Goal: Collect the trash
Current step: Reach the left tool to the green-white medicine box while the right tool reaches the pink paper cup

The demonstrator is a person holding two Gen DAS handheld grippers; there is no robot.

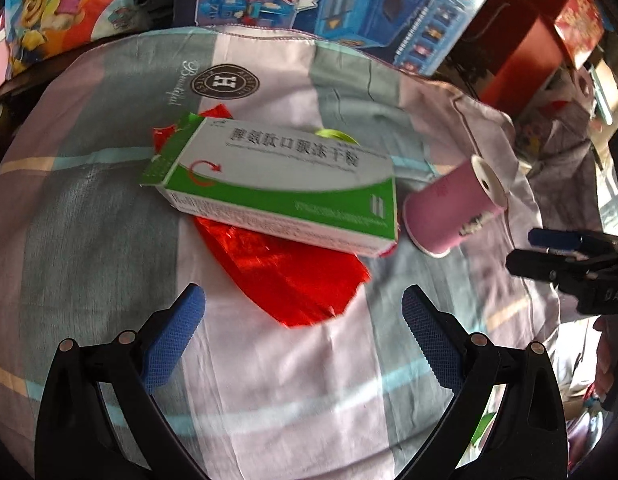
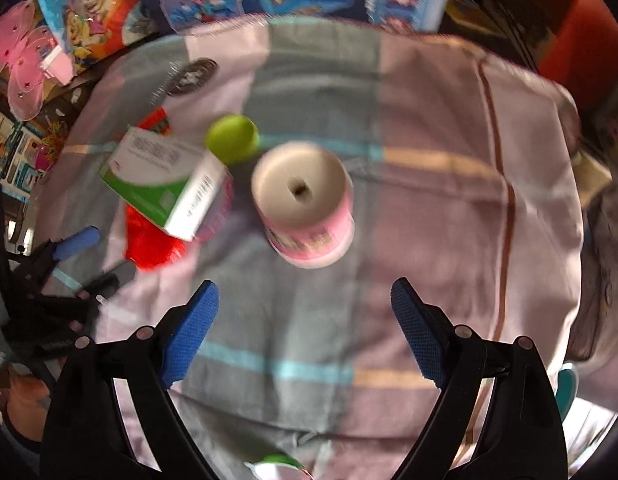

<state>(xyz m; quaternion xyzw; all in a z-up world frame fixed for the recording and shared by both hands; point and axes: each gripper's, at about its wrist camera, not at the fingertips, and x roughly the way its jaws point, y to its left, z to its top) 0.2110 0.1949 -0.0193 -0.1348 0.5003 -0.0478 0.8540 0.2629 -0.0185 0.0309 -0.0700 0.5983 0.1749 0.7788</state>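
Both grippers hover above the striped cloth (image 1: 269, 360), jaws spread wide and holding nothing. The left gripper (image 1: 303, 336) faces a green-and-white medicine box (image 1: 277, 184) printed with Chinese characters, lying on a red foil wrapper (image 1: 285, 276). The right gripper (image 2: 305, 332) faces a tipped pink paper cup (image 2: 305, 208); a lime-green cap (image 2: 233, 136) sits beyond the box.
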